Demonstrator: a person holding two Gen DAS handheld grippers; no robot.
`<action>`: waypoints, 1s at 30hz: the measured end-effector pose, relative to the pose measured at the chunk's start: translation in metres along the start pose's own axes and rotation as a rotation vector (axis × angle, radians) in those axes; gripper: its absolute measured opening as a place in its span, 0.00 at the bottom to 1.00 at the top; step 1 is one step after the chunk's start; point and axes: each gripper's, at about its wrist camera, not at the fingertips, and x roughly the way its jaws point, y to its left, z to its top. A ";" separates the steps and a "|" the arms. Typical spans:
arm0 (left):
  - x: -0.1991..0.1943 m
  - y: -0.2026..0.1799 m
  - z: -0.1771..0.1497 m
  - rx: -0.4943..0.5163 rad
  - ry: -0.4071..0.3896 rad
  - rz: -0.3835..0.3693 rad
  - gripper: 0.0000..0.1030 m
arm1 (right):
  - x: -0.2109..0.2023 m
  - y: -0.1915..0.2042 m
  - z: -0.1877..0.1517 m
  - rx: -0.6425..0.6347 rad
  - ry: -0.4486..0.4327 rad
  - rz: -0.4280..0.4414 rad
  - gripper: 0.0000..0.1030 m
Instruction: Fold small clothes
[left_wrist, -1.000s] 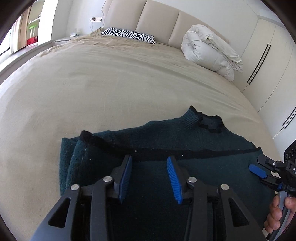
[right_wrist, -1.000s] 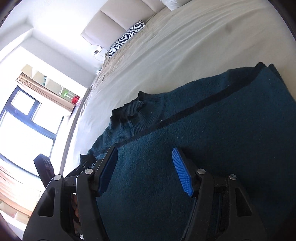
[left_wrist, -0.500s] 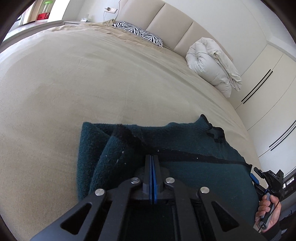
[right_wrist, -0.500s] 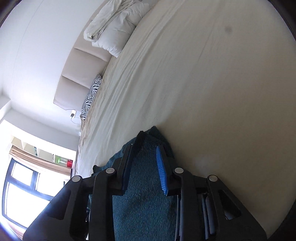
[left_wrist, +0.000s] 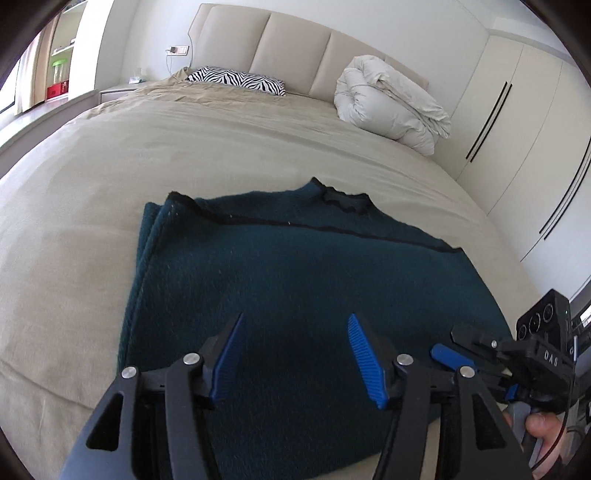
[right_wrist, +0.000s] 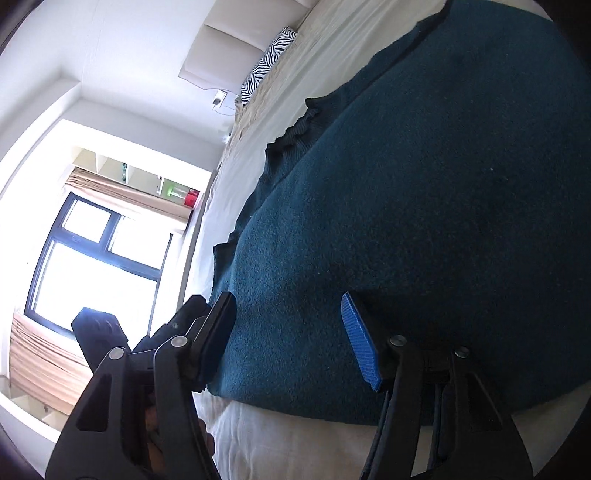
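Sweater (left_wrist: 295, 295) on bed (left_wrist: 184, 147) near front edge, folded over once, collar toward headboard. Left gripper (left_wrist: 295, 354) spread, empty, above near hem. Right gripper (right_wrist: 291, 336) spread, empty. Likely further folds left.

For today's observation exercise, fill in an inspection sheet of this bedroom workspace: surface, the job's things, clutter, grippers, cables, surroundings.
Surface: bed under a beige cover, lightly creased.
Job's things: dark teal sweater lying flat, part folded, collar toward the headboard, a doubled edge on its left side.
Clutter: zebra-print pillow and rolled white duvet at the head of the bed.
Grippers: left gripper open above the sweater's near part, holding nothing; right gripper open over its near edge, holding nothing.
Cables: a cord hanging from the wall socket.
Surroundings: padded headboard, wardrobe doors, window.
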 end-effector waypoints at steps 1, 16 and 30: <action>0.004 -0.005 -0.010 0.022 0.035 0.009 0.59 | -0.007 -0.008 0.002 0.027 -0.010 -0.001 0.40; 0.022 -0.011 -0.037 0.093 0.070 0.086 0.61 | -0.052 0.009 -0.015 0.116 -0.122 -0.006 0.44; 0.019 -0.003 -0.040 0.074 0.062 0.049 0.61 | -0.030 -0.038 0.001 0.209 -0.115 -0.032 0.42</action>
